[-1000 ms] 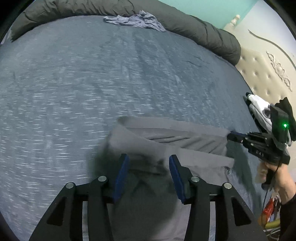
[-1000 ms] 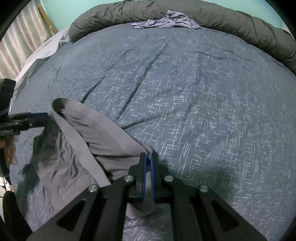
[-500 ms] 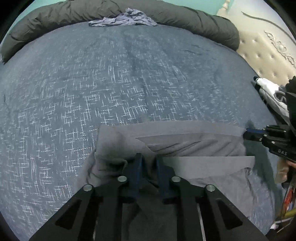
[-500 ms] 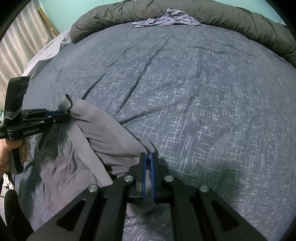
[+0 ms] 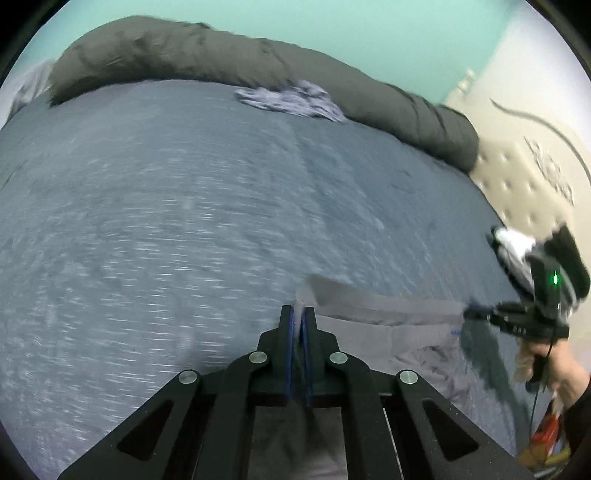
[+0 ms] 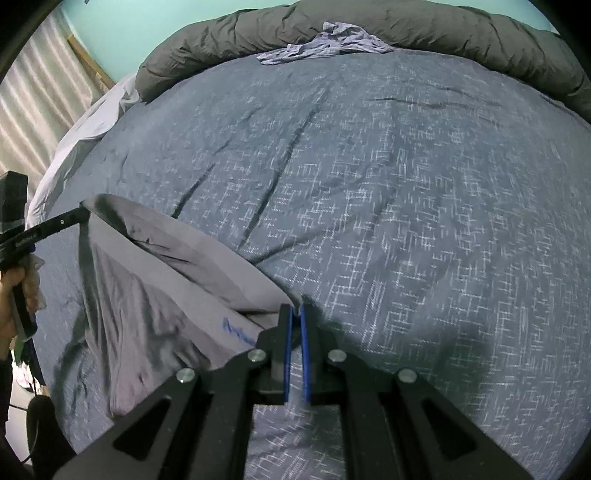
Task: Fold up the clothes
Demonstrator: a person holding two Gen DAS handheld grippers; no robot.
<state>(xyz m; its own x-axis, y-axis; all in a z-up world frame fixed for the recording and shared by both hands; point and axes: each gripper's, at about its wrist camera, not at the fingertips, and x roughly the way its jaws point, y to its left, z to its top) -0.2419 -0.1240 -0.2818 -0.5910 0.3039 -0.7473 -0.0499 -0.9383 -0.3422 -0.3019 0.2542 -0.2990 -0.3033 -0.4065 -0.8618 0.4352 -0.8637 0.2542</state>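
A: Which step was in hand?
B: Both the left gripper (image 5: 298,314) and right gripper (image 6: 295,314) were clamped on the grey garment (image 6: 155,280), stretched above the near bed (image 6: 406,184).
A: Next?
B: Probably laying it flat.

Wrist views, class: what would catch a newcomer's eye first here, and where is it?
A grey garment is stretched in the air just above the blue speckled bedspread, pinched at its two ends by the left gripper and the right gripper. A crumpled pale blue garment lies at the far edge against the rolled dark duvet.
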